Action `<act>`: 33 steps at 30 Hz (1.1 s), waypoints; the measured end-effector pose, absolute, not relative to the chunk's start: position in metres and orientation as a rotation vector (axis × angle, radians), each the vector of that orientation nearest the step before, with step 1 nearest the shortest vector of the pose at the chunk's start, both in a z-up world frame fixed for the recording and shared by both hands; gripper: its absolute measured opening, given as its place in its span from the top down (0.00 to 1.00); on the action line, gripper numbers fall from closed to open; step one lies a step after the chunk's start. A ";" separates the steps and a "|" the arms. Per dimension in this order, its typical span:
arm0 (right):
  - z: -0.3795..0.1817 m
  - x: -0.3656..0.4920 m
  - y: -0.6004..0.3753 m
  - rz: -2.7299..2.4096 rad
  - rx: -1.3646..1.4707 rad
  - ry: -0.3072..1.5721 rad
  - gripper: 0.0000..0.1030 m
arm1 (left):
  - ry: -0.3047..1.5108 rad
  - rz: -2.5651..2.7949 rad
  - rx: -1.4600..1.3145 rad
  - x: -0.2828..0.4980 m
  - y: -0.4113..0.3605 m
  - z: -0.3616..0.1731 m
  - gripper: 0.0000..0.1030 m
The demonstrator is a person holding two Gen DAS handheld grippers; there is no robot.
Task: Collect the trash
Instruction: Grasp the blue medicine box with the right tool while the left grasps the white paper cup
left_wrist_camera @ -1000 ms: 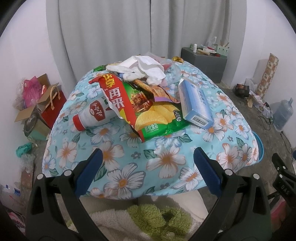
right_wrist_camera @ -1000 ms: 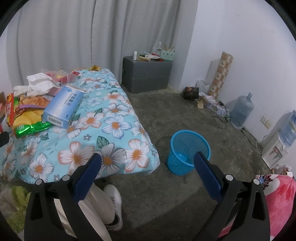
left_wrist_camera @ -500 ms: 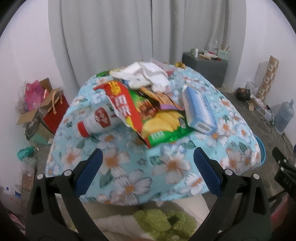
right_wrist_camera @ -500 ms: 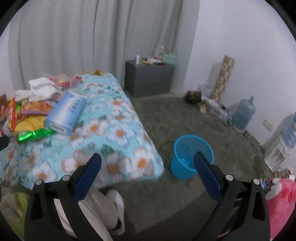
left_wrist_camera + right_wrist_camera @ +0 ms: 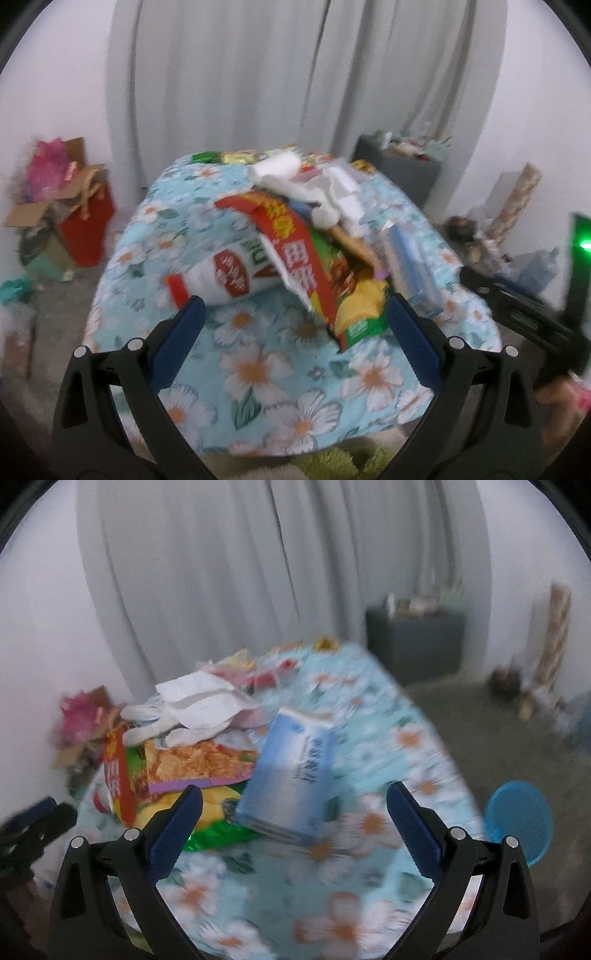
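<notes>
A heap of trash lies on a table covered in a blue floral cloth (image 5: 266, 373). In it are a white bottle with a red cap (image 5: 221, 277), a red and green chip bag (image 5: 314, 273), crumpled white paper (image 5: 321, 184) and a light blue carton (image 5: 291, 771). My left gripper (image 5: 293, 336) is open, hovering just before the bottle and chip bag. My right gripper (image 5: 293, 823) is open too, with the carton framed between its fingers a little beyond the tips. A blue mesh bin (image 5: 519, 821) stands on the floor right of the table.
A grey cabinet (image 5: 413, 642) stands by the curtain at the back right. Cardboard boxes and a red bag (image 5: 85, 221) crowd the floor on the left. A water jug and clutter (image 5: 535, 266) line the right wall. Green fuzzy fabric (image 5: 332, 465) shows below the table's near edge.
Both grippers have swung toward the trash pile and closer to it. The right view turned left from the floor and bin onto the carton. Both stay open.
</notes>
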State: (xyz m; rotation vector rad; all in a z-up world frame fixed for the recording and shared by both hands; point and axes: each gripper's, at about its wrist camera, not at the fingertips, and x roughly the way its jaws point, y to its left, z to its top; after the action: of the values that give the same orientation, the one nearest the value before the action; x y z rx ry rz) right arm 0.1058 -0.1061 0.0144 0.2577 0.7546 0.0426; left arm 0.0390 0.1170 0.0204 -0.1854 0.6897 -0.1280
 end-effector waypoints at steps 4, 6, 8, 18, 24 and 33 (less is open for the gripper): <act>-0.010 0.137 -0.126 0.092 0.409 0.871 0.06 | 0.659 -0.242 -0.251 0.056 0.129 0.032 0.09; -0.018 0.152 -0.130 0.137 0.472 0.922 0.06 | 0.647 -0.238 -0.229 0.068 0.126 0.041 0.09; -0.024 0.157 -0.133 0.165 0.502 0.951 0.06 | 0.637 -0.257 -0.200 0.084 0.122 0.051 0.09; -0.057 0.190 -0.143 0.238 0.634 1.037 0.09 | 0.726 -0.341 -0.071 0.174 0.083 0.062 0.09; -0.071 0.204 -0.153 0.249 0.690 1.050 0.22 | 0.777 -0.318 0.083 0.205 0.057 0.051 0.32; -0.073 0.196 -0.167 0.293 0.762 1.020 0.30 | 0.783 -0.291 -0.039 0.256 0.096 0.080 0.42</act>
State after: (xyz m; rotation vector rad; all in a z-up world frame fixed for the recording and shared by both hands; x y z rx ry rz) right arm 0.1961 -0.1668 -0.0734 0.7618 1.0198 0.2929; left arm 0.2557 0.0957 0.0801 -0.0395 0.7832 -0.2912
